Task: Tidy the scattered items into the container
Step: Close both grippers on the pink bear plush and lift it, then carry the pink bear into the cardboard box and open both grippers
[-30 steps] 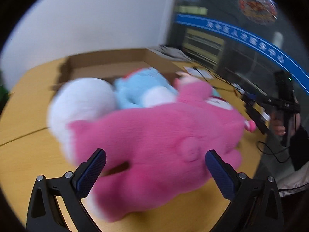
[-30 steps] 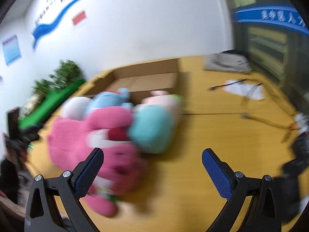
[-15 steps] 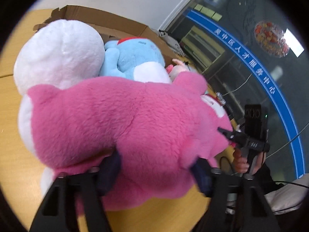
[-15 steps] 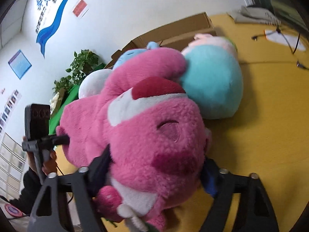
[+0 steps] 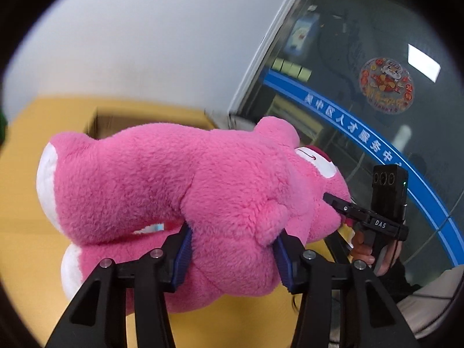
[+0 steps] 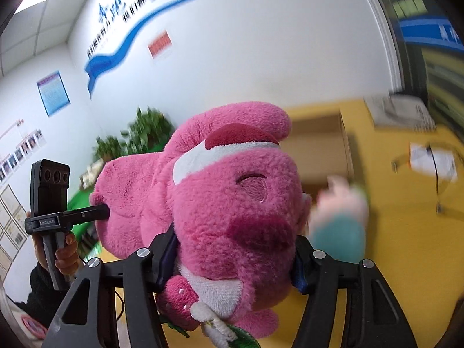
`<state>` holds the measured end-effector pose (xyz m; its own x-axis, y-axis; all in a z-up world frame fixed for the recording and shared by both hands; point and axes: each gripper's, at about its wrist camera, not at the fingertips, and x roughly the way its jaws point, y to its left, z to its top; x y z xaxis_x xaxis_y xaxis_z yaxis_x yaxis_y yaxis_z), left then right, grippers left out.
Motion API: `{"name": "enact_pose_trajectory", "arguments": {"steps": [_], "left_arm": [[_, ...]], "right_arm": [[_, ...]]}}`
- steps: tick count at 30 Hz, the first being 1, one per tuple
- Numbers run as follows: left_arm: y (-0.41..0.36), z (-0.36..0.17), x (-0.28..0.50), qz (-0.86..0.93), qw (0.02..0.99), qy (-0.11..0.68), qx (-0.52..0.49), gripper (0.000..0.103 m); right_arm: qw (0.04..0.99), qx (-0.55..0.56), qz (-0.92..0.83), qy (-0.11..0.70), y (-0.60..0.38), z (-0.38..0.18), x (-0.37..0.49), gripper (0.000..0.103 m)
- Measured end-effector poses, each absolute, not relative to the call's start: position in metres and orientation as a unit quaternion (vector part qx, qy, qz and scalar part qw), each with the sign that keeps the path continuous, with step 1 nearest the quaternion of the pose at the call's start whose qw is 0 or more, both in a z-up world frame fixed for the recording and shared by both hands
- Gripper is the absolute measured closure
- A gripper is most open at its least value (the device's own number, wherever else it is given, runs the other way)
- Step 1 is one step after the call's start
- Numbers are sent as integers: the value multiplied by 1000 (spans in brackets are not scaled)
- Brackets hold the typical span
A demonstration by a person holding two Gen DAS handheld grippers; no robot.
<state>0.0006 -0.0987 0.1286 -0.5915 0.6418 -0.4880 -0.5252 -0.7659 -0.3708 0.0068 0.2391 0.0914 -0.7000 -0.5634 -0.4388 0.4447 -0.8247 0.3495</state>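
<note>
Left claw: clenched on the rump of the pink bear, blue pads sunk into the fur and closing tighter.
Right claw: clenched on the bear's head, one pad at each cheek, jaws closing too.
Pink bear: held in the air above the yellow desk, stretched between the two claws.
Left view only: the bear's back, white-soled feet at the left end, and the right claw biting the muzzle at far right, with the hand on its grip.
Right view only: the bear's face, a strawberry and green leaf hanging under its chin, and the left claw at far left with its own hand.
Box: open cardboard, on the desk behind the bear, partly hidden by it in both views.
Other toy: pink and teal, blurred, on the desk just right of the bear's head.
Further off: green plant by the white wall; papers and a cable on the desk's right side.
</note>
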Motion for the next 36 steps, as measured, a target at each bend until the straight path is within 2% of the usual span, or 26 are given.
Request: {"name": "enact_pose_trajectory", "arguments": {"steps": [6, 11, 16, 21, 24, 27, 32, 36], "left_arm": [[-104, 187, -124, 896, 325, -68, -295, 54], [-96, 179, -240, 888, 316, -68, -328, 54], [-74, 104, -357, 853, 309, -76, -413, 54], [-45, -6, -430, 804, 293, -80, -511, 57], [-37, -43, -444, 789, 296, -90, -531, 58], [-38, -38, -448, 798, 295, -93, -518, 54], [-48, -19, -427, 819, 272, -62, -502, 54], [-86, 1, -380, 839, 243, -44, -485, 54]], "right_arm": [[272, 241, -925, -116, 227, 152, -112, 36], [245, 268, -920, -151, 226, 146, -236, 36], [200, 321, -907, -182, 234, 88, -327, 36], [135, 405, -878, -217, 251, 1, -388, 36], [101, 446, -862, -217, 254, -40, -403, 36], [94, 437, -870, -210, 255, -37, -408, 33], [91, 443, -873, -182, 246, -30, -414, 13], [107, 426, -890, -120, 243, -2, -365, 2]]}}
